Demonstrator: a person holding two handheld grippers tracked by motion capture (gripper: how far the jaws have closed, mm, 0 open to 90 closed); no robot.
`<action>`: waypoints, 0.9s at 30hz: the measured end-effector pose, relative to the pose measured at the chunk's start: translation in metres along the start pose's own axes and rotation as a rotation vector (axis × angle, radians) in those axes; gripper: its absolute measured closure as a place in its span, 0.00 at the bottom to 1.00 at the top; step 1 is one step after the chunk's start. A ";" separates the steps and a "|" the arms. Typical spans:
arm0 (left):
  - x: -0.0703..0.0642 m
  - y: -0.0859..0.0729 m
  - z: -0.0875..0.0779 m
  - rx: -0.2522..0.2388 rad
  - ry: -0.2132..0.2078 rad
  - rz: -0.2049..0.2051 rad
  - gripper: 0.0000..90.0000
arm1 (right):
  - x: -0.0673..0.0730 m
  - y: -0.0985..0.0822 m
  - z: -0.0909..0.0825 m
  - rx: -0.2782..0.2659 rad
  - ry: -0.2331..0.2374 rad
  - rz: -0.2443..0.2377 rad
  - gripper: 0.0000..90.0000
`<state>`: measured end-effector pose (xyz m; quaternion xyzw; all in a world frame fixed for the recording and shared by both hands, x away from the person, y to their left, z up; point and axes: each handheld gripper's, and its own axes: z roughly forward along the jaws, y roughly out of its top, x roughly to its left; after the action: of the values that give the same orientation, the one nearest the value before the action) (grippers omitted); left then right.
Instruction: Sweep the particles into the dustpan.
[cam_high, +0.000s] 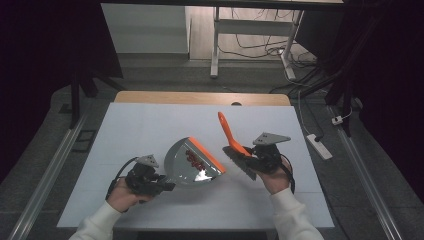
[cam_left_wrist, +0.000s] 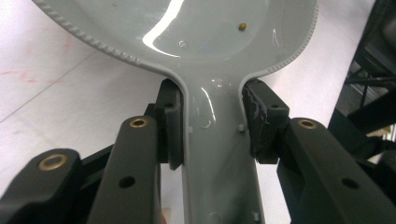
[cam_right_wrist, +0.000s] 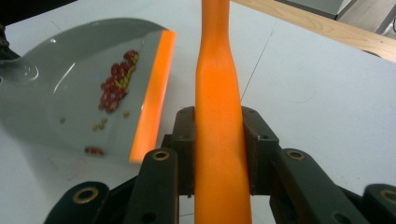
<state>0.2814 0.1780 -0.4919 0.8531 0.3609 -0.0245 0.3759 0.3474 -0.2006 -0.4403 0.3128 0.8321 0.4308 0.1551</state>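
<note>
High view, left gripper (cam_high: 167, 187) clamping grey dustpan (cam_high: 192, 162), right gripper (cam_high: 250, 156) clamping orange brush (cam_high: 231, 136)

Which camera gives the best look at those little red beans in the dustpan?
The right gripper view: the beans lie close and sharp as a red and yellowish pile on the grey dustpan, near its orange lip. The high view shows them as a small dark red patch. The left gripper view looks at the dustpan's handle, with one stray bean.

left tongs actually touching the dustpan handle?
Touching. The left gripper view shows both pads of the left tongs pressed against the sides of the grey dustpan handle, no gap.
</note>
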 end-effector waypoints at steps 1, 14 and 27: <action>0.001 -0.001 -0.002 -0.011 0.008 -0.009 0.68 | 0.000 -0.001 -0.001 0.000 0.000 0.000 0.78; 0.010 -0.016 -0.018 -0.083 0.059 -0.098 0.68 | -0.003 -0.012 -0.010 0.018 0.002 0.003 0.78; 0.016 -0.033 -0.031 -0.150 0.118 -0.184 0.68 | -0.004 -0.019 -0.012 0.035 0.016 0.001 0.78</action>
<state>0.2651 0.2224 -0.4953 0.7860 0.4600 0.0185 0.4127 0.3363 -0.2190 -0.4491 0.3127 0.8405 0.4188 0.1429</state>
